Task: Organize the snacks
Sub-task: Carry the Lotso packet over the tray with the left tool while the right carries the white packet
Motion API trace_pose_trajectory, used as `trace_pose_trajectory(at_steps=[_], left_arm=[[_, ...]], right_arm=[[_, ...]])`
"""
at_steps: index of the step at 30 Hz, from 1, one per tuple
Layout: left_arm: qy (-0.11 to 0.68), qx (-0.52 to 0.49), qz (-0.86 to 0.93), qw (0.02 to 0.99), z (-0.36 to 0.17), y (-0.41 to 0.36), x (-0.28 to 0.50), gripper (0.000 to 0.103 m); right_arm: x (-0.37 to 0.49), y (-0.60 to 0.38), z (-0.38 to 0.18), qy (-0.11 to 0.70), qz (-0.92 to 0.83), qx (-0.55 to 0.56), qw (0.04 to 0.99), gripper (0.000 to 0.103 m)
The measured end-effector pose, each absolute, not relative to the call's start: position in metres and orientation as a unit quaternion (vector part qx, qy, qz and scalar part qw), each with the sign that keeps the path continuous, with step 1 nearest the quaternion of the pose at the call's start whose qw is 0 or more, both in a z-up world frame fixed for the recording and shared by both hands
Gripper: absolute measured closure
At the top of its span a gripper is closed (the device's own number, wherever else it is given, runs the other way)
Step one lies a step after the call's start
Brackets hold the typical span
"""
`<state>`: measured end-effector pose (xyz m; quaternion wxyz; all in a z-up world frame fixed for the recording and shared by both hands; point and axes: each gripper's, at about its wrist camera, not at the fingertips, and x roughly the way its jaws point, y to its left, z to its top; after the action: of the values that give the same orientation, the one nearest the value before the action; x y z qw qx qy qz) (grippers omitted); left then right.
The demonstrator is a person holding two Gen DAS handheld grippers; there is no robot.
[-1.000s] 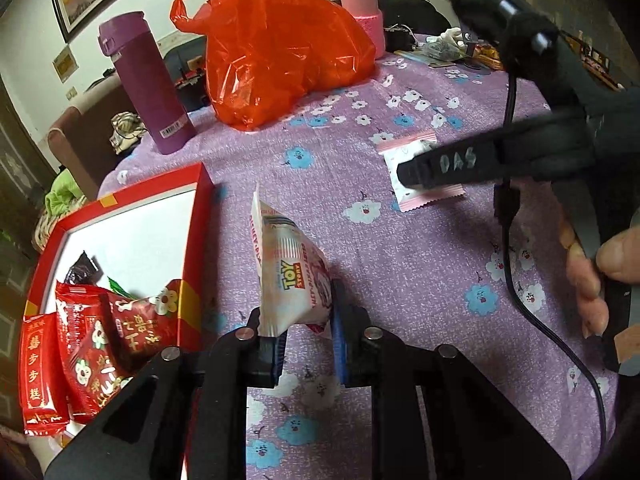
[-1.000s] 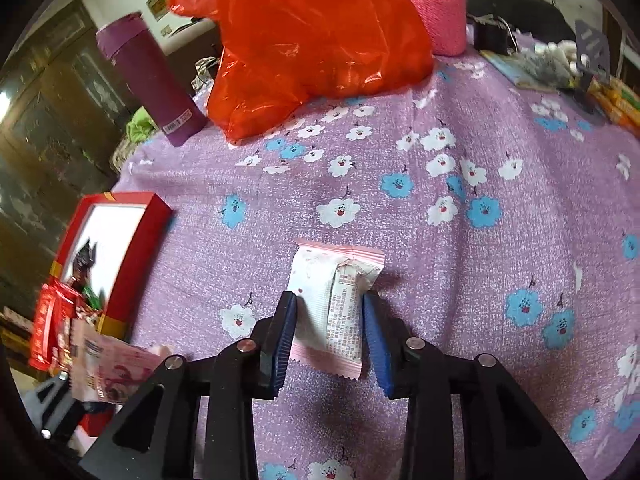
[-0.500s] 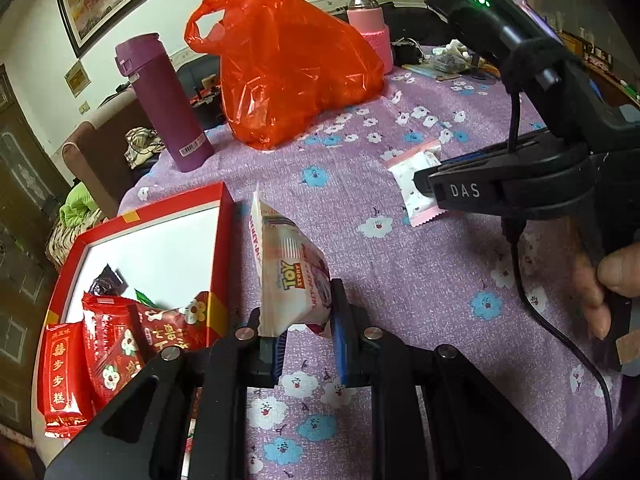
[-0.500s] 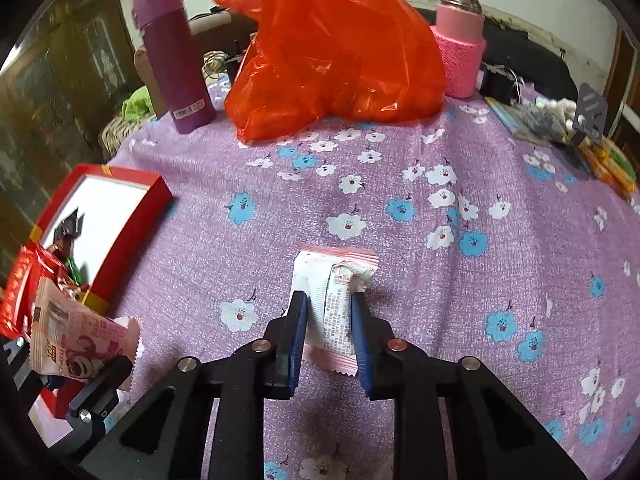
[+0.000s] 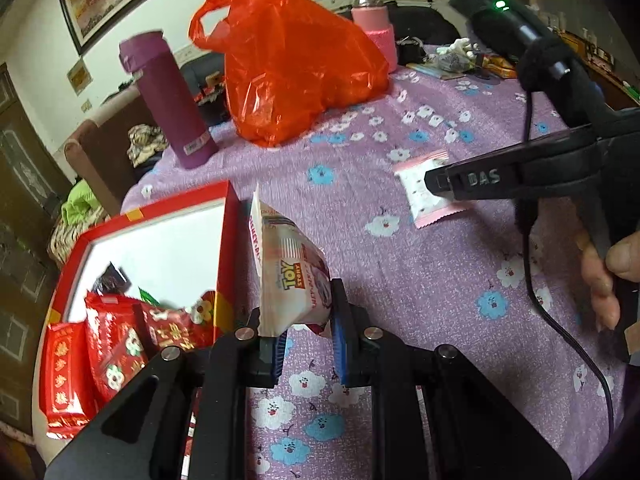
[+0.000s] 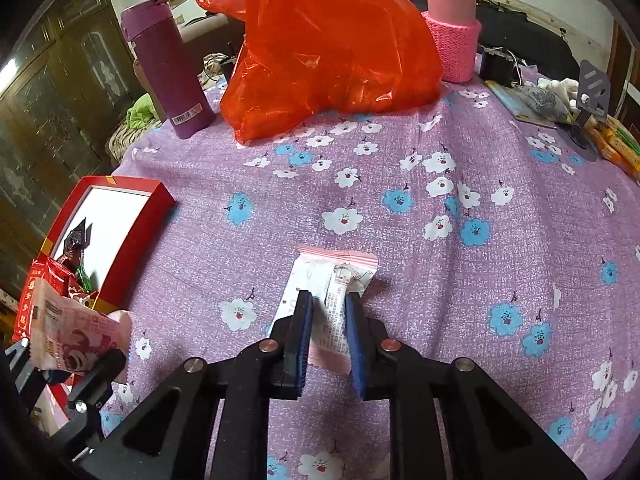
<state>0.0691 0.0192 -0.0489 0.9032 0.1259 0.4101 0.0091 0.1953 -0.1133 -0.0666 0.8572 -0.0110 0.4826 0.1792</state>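
My left gripper (image 5: 306, 312) is shut on a Toy Story snack packet (image 5: 290, 272), held upright just right of the red box (image 5: 224, 248). The box holds several red snack packets (image 5: 120, 340) at its near end. The same packet (image 6: 76, 340) and left gripper show at the lower left of the right wrist view. My right gripper (image 6: 328, 320) is shut on a pink-and-white snack packet (image 6: 330, 292), pinching its middle and lifting it slightly off the purple flowered tablecloth (image 6: 440, 280). In the left wrist view that packet (image 5: 420, 196) sits in the right gripper's fingers (image 5: 472, 180).
An orange plastic bag (image 6: 332, 48), a purple flask (image 6: 168, 68) and a pink-sleeved bottle (image 6: 454, 28) stand at the table's far side. Small clutter (image 6: 560, 100) lies at the far right. The red box (image 6: 120, 216) is at the table's left edge.
My right gripper closed from open around the pink-and-white packet to shut on it and has raised it a little. My left gripper still holds the Toy Story packet beside the box.
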Motion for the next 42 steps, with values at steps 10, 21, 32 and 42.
trace_pose_trajectory(at_steps=[10,21,32,42], left_arm=[[0.435,0.092,0.002,0.896,-0.059,0.032,0.077,0.078],[0.457,0.072,-0.002,0.886,-0.072,0.037,0.087,0.069],[0.462,0.049,-0.04,0.885,-0.07,0.042,0.075,0.087],[0.424,0.024,-0.043,0.904,-0.034,0.06,0.054,0.087]], right_arm=[[0.192,-0.094,-0.078,0.472,0.183,-0.048,0.861,0.054],[0.195,-0.101,-0.075,0.476,0.171,-0.042,0.862,0.067],[0.209,-0.137,-0.073,0.5,0.182,0.062,0.844,0.068],[0.201,-0.129,-0.064,0.502,0.268,0.129,0.812,0.068]])
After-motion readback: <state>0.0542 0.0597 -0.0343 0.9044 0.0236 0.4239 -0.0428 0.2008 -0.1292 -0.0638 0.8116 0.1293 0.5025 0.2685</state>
